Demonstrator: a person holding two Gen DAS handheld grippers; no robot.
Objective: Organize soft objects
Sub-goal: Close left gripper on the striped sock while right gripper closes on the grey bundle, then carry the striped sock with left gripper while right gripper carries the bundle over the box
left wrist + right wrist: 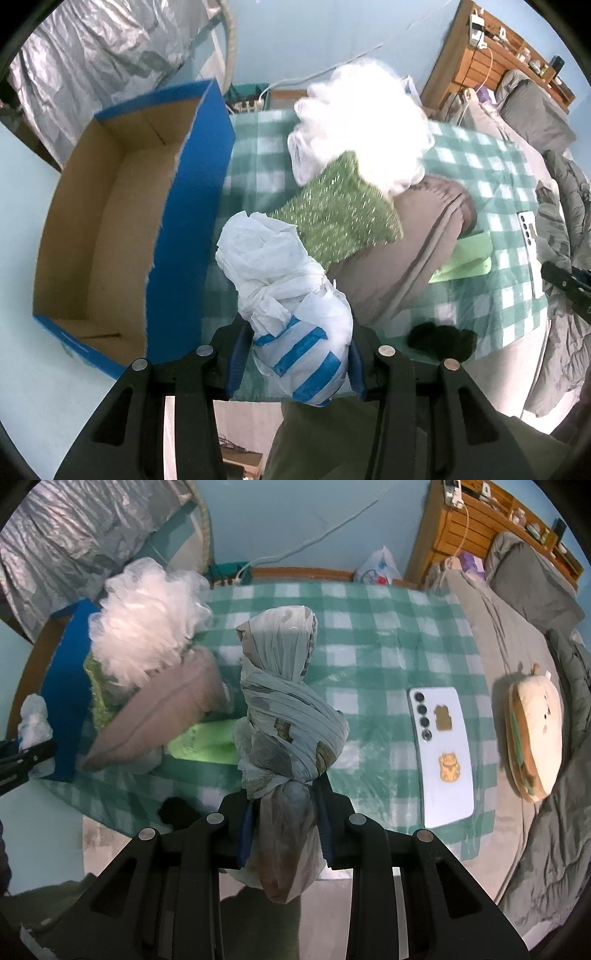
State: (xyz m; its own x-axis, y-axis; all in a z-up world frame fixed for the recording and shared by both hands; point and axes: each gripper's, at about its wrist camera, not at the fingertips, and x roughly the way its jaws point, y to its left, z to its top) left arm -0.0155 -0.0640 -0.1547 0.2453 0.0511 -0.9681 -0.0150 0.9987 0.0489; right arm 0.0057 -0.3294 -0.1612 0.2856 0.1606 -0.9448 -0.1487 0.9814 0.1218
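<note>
**Both hand-held grippers pinched knotted bag bundles above the checked tabletop**

Left wrist view: the left hand-held gripper pinched a white plastic bundle with blue stripes between its blue pads, the bundle jutting forward over the near edge of the green-checked tabletop. An open blue cardboard box with a bare brown inside stood along the tabletop's left edge. Toward the middle lay a glittery green cushion, touching a brownish-pink cushion on its right, with a white fluffy mass resting on both toward the far edge. A light green sheet stuck out from under the brownish cushion. A small black object sat at the near edge, and a white phone near the right edge.

Right wrist view: the right hand-held gripper pinched a grey twisted plastic bundle at its narrow knotted neck. The phone lay face down near the right edge. A sandwich-shaped plush toy lay off the tabletop on grey bedding.
</note>
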